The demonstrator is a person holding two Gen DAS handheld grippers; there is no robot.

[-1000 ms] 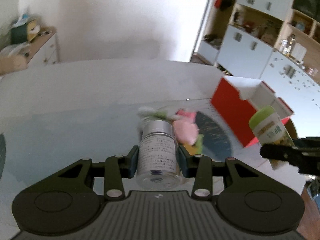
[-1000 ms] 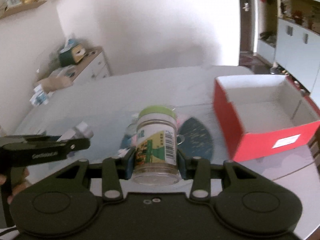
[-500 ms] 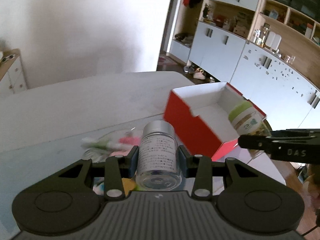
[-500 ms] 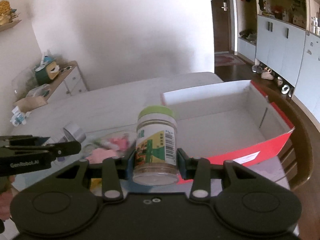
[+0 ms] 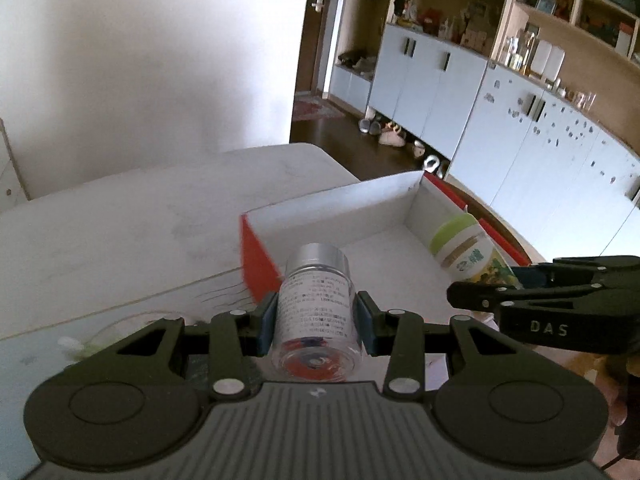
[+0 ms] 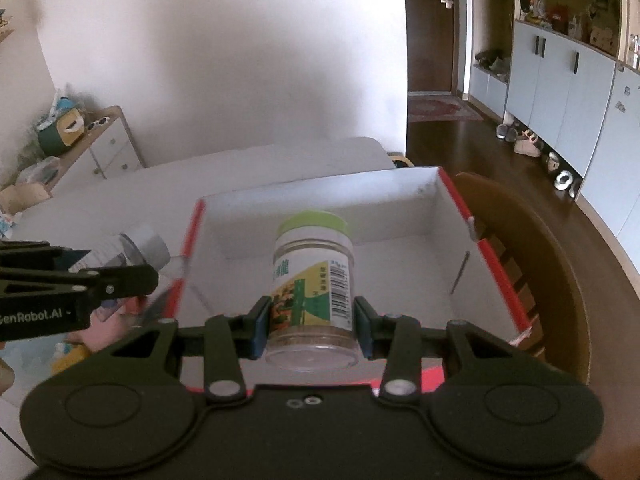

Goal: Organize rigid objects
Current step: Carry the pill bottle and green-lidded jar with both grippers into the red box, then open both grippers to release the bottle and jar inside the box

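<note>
The box (image 6: 500, 280) is red outside and white inside. Above it, the jar (image 6: 312, 276) has a lime-green lid, a clear body and a green, yellow and white label with a black barcode. Left of the box, the bottle (image 5: 316, 304) is clear with a silver cap and a white label of fine dark print. The counter (image 5: 120, 232) is white.

You worked in soft daylight, with a dim grey shadow on the white wall (image 6: 240, 80). Fisheye curvature bent your frame edges, and slight motion blur softened the box (image 6: 400, 200).
</note>
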